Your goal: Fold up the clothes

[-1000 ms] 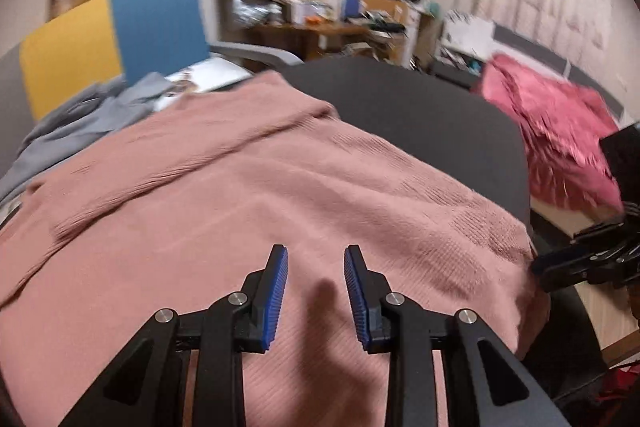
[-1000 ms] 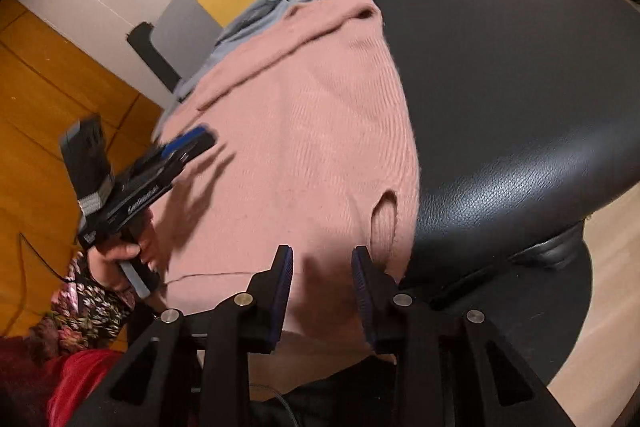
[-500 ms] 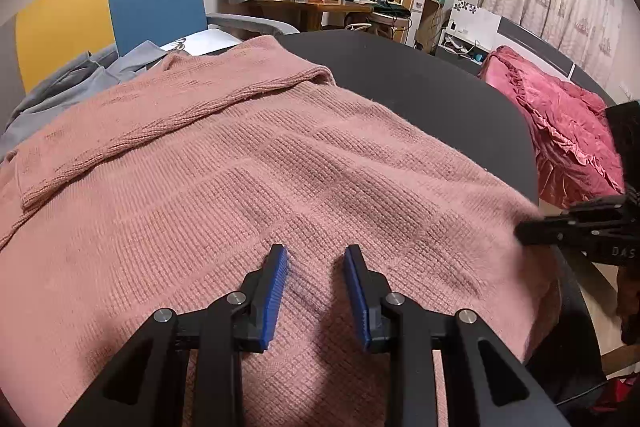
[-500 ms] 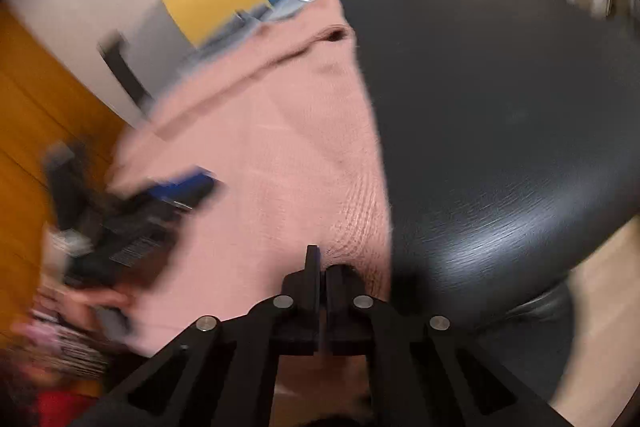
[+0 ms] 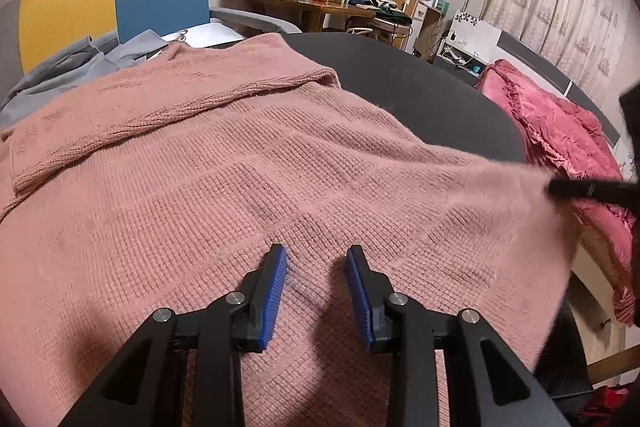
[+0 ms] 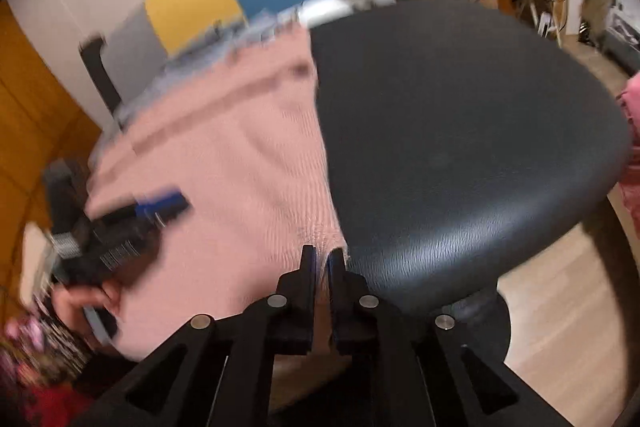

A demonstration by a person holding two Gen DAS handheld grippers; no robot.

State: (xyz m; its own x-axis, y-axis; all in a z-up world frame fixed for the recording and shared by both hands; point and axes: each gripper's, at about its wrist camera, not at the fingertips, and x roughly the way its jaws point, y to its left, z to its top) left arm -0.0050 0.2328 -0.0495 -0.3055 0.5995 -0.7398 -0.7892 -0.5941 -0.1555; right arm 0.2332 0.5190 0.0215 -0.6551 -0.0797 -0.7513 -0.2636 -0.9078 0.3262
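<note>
Lifted since before, right gripper (image 6: 323, 259) pinches sweater (image 5: 224, 187) edge; left gripper (image 5: 316, 259) gapes.

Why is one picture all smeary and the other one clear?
Right wrist view: smeared by motion blur, so the pink knitted sweater, the round black leather table and the left gripper look streaky. Left wrist view: sharp, the knit rows show, only the corner pinched by the right gripper blurs. Both views bend at the edges from the fisheye lens.
</note>
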